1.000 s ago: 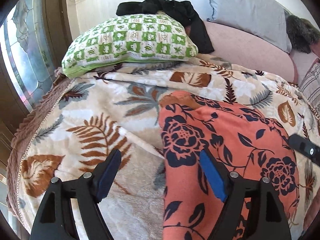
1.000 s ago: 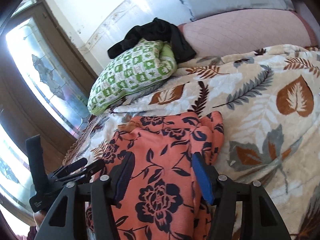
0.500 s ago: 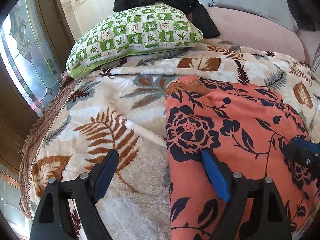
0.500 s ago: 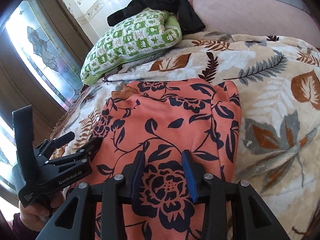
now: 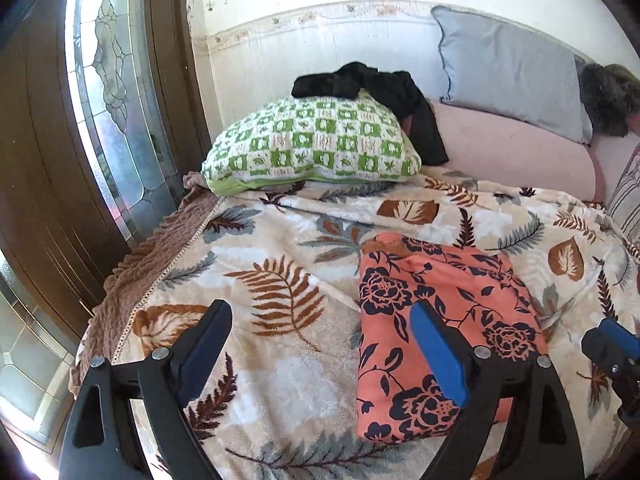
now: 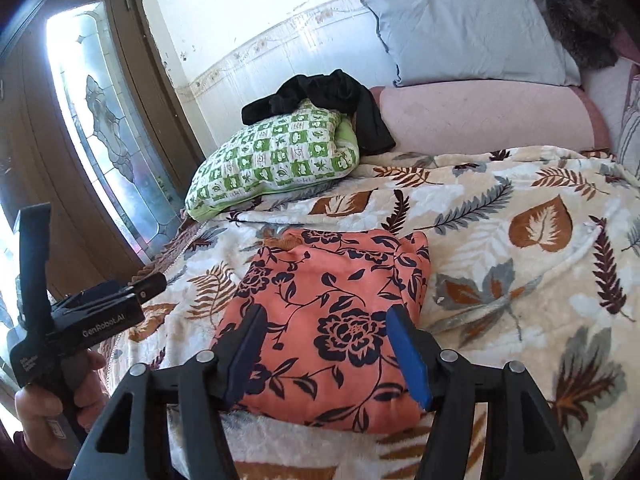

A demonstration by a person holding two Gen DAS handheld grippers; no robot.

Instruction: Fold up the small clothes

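The folded floral garment [image 6: 332,320] lies on the blanket [image 6: 520,280] just ahead of the right gripper [image 6: 326,354], both grippers' jaws opening and empty (soft, light cloth, best pinched at an edge).

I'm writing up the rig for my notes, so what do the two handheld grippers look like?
Both are black plastic frames with silver screws. Each gripper, left and right, has two flat fingers faced with blue pads. The left one's body reads "GenRobot.AI" in white. A dark cuff shows at the hand.

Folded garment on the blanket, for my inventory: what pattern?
Orange folded garment with dark navy flowers, clearest in right wrist view.
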